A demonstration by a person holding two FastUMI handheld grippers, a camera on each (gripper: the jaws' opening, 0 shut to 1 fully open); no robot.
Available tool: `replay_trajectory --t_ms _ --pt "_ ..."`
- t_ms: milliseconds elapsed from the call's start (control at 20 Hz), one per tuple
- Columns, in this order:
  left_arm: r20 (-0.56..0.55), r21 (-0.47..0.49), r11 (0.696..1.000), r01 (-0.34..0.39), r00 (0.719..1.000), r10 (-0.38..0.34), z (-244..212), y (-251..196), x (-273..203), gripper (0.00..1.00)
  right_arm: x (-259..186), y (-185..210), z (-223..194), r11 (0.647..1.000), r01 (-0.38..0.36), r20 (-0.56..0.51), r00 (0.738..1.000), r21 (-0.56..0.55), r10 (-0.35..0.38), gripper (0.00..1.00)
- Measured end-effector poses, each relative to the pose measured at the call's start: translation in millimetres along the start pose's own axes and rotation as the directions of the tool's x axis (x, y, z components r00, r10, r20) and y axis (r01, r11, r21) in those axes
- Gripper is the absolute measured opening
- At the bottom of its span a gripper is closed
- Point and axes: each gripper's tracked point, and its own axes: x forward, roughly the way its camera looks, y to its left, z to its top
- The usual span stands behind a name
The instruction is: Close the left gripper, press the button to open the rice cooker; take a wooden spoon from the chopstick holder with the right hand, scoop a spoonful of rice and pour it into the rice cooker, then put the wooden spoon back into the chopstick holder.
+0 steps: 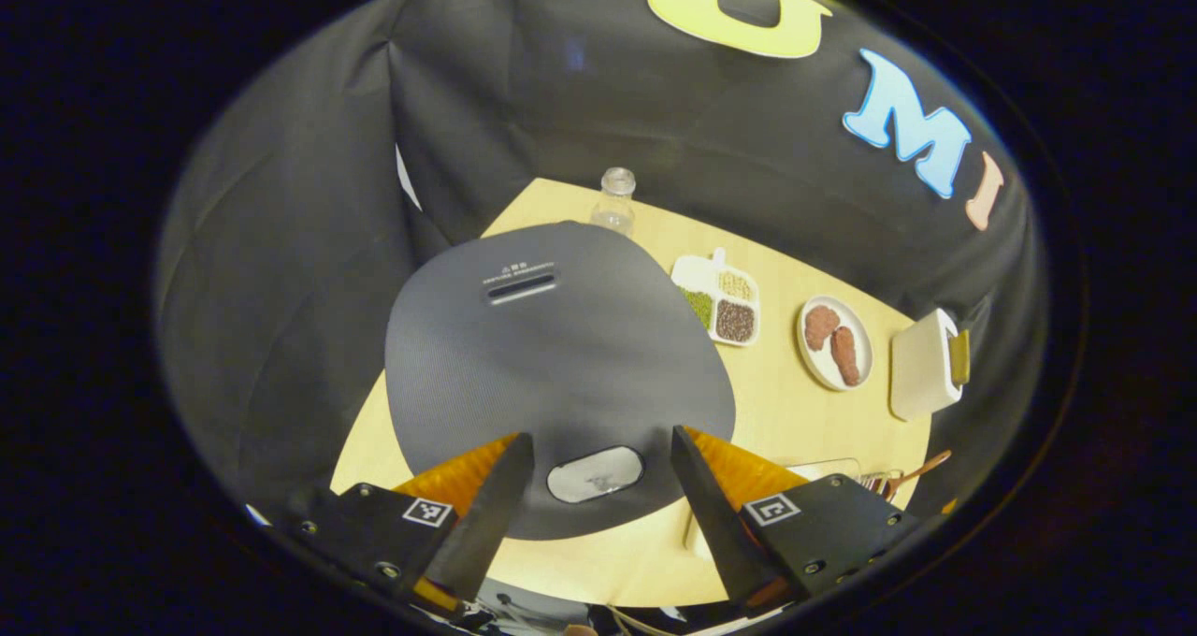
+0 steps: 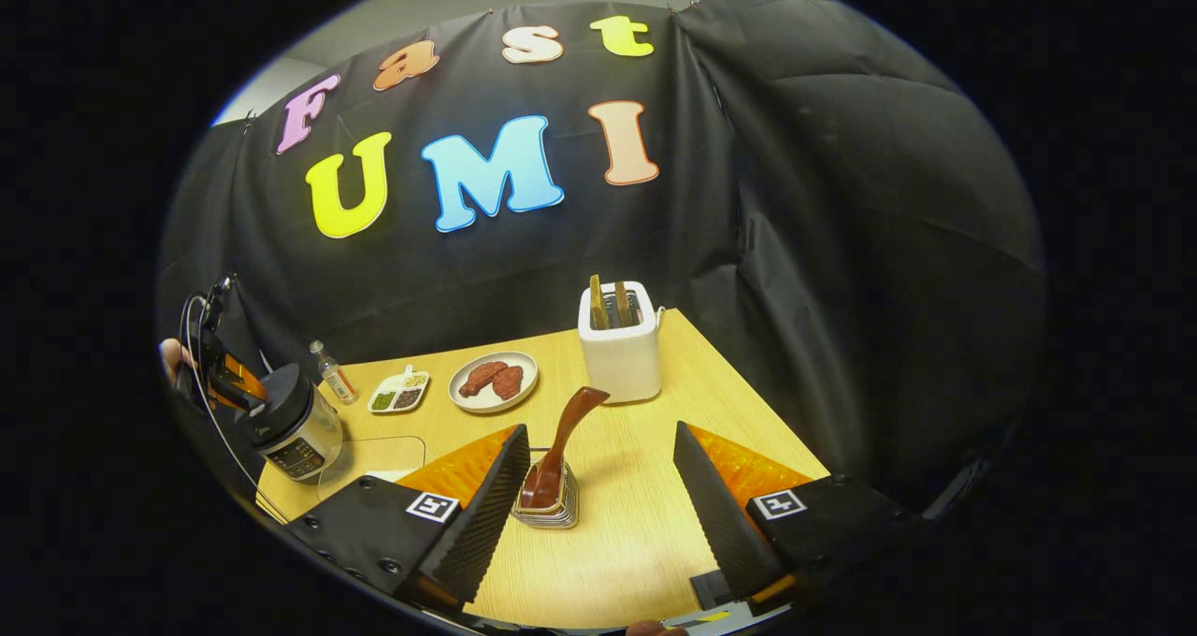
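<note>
The rice cooker's dark grey lid [image 1: 561, 355] lies right under my left gripper [image 1: 598, 435], and it is down. My left gripper is open, and its fingers stand apart on either side of the oval silver button [image 1: 595, 474] at the lid's near edge, above it. In the right gripper view the rice cooker [image 2: 292, 423] stands at the table's far left with the left gripper [image 2: 232, 382] over it. A brown wooden spoon [image 2: 565, 435] stands in a wire chopstick holder [image 2: 550, 513], close to the left finger of my open right gripper [image 2: 598, 430].
On the wooden table [image 2: 636, 524] stand a white toaster [image 2: 619, 348], a plate of brown meat pieces [image 2: 493, 381], a divided dish of grains [image 2: 400, 393] and a small bottle [image 2: 332, 371]. A clear container [image 2: 374, 454] sits beside the cooker. Black cloth walls close in the table.
</note>
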Motion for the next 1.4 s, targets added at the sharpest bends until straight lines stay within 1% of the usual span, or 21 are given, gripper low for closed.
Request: replay_trajectory --t_ms 50,100,150,250,400,550,650,700,750,800,900,1000,1100,1250,1300,1350,1400 --pt "0.012 0.039 0.999 -0.011 1.000 0.011 0 -1 4 0.99 0 -2 2 1.000 0.007 0.003 1.000 0.006 -0.007 0.98" --pt "-0.006 0.066 0.997 -0.029 1.000 0.030 -9 0 7 0.98 1 -3 3 1.000 0.009 0.005 1.000 0.016 -0.010 0.98" --pt "0.024 0.092 0.995 -0.035 0.999 0.033 -8 -2 5 0.97 1 0 3 1.000 0.007 0.005 1.000 0.025 -0.007 0.98" --pt "0.014 0.086 0.996 -0.029 1.000 0.028 -11 -3 8 0.98 1 2 4 1.000 0.004 0.003 1.000 0.028 -0.004 0.98" --pt "0.008 0.123 0.992 -0.024 1.000 0.023 -15 -2 8 0.98 -1 6 4 1.000 -0.003 0.007 1.000 0.018 0.003 0.98" --pt "0.016 0.101 0.995 -0.029 0.999 0.028 -14 -3 8 0.98 -4 7 0 1.000 -0.008 0.005 1.000 0.019 0.008 0.98" --pt "0.041 0.109 0.993 -0.037 0.999 0.032 -13 -3 8 0.97 -7 8 -3 0.999 -0.019 0.003 1.000 0.027 0.019 0.98" --pt "0.056 0.106 0.993 -0.050 0.997 0.044 -14 -3 8 0.98 -7 9 -4 0.999 -0.028 0.000 1.000 0.025 0.028 0.98" --pt "0.067 0.083 0.994 -0.070 0.996 0.064 -17 -2 4 0.97 -8 10 -5 0.999 -0.042 -0.002 0.999 0.020 0.042 0.98" --pt "0.072 0.045 0.995 -0.089 0.994 0.086 -23 -2 -2 0.98 -9 9 -3 0.998 -0.054 -0.001 0.999 0.012 0.054 0.98" --pt "0.099 0.001 0.997 -0.078 0.992 0.078 -39 -16 -18 0.95 -8 7 0 0.996 -0.085 0.007 0.996 -0.003 0.085 0.98" --pt "0.161 0.005 0.997 -0.075 0.984 0.073 -51 -33 -42 0.95 -3 6 0 0.992 -0.125 0.001 0.992 -0.017 0.125 0.98" --pt "0.260 0.044 0.994 -0.095 0.962 0.081 -51 -49 -71 0.95 4 4 -1 0.985 -0.170 -0.010 0.985 -0.028 0.170 0.98" --pt "0.422 0.083 0.990 -0.110 0.904 0.065 -43 -86 -127 0.94 13 3 6 0.972 -0.231 -0.023 0.973 -0.047 0.230 0.98" --pt "0.478 0.104 0.987 -0.121 0.877 0.057 -39 -96 -147 0.94 16 4 12 0.967 -0.250 -0.025 0.968 -0.058 0.249 0.98" --pt "0.541 0.124 0.983 -0.133 0.840 0.046 -31 -107 -169 0.94 16 6 20 0.962 -0.263 -0.019 0.965 -0.069 0.263 0.98" --pt "0.599 0.140 0.982 -0.129 0.801 0.019 -23 -119 -192 0.94 14 8 34 0.960 -0.268 0.006 0.963 -0.080 0.269 0.98"
